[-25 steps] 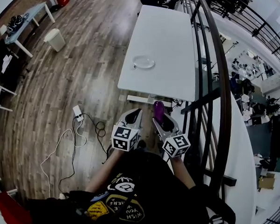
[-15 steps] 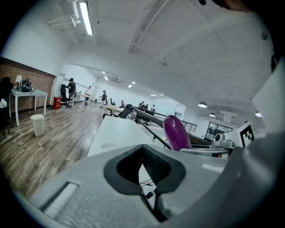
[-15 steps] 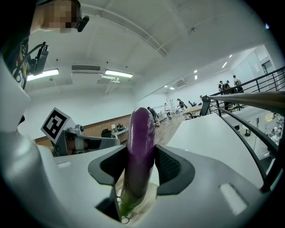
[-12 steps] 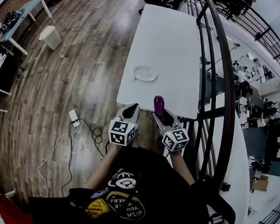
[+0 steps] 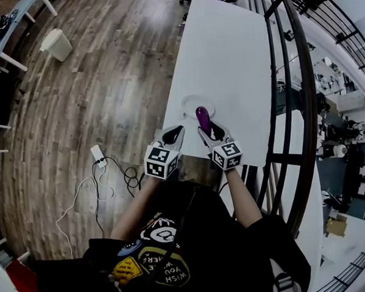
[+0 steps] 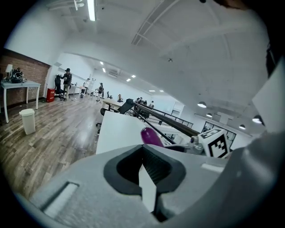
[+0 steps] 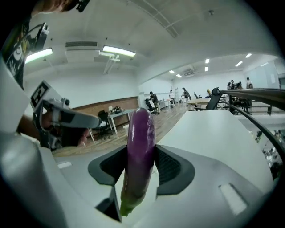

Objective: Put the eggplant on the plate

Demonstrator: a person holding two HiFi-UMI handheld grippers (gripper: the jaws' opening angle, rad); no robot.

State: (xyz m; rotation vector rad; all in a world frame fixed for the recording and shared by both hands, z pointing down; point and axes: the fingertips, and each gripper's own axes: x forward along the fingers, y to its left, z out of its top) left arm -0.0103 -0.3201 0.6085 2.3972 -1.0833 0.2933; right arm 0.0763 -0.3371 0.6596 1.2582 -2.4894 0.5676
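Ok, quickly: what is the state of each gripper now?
Left gripper: closed, empty.
Right gripper: closed on the eggplant.

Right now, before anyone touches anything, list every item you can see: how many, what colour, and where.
eggplant: 1, purple, held in the right tongs over the near end of the table
plate: 1, clear or white, on the table just beyond the eggplant
table: 1, white, ahead of the person
bin: 1, white, on the wood floor, far left
power strip: 1, white, with cables, on the floor left of the tongs
railing: 1, black, along the right of the table
left tongs: 1, grey, shut and empty, at the table's near edge
right tongs: 1, grey, closed on the eggplant
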